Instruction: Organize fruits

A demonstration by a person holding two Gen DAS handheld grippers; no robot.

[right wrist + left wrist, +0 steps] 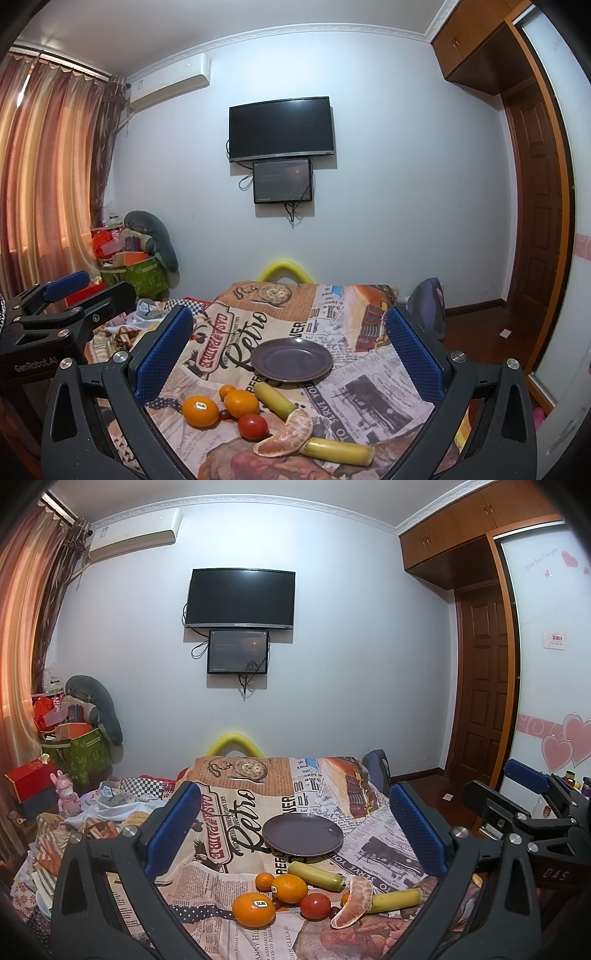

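Fruits, round oranges [254, 909], a red tomato [314, 905] and yellow banana pieces [396, 900], cluster on the newspaper-print table cover, just before an empty dark plate [303, 835], presumably their destination. Both grippers' jaws hang released, holding nothing.

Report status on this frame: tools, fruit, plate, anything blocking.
Left tool open, empty; right tool open, empty. Fruit clustered on tablecloth, none on purple plate. Plate bare, path unobstructed.
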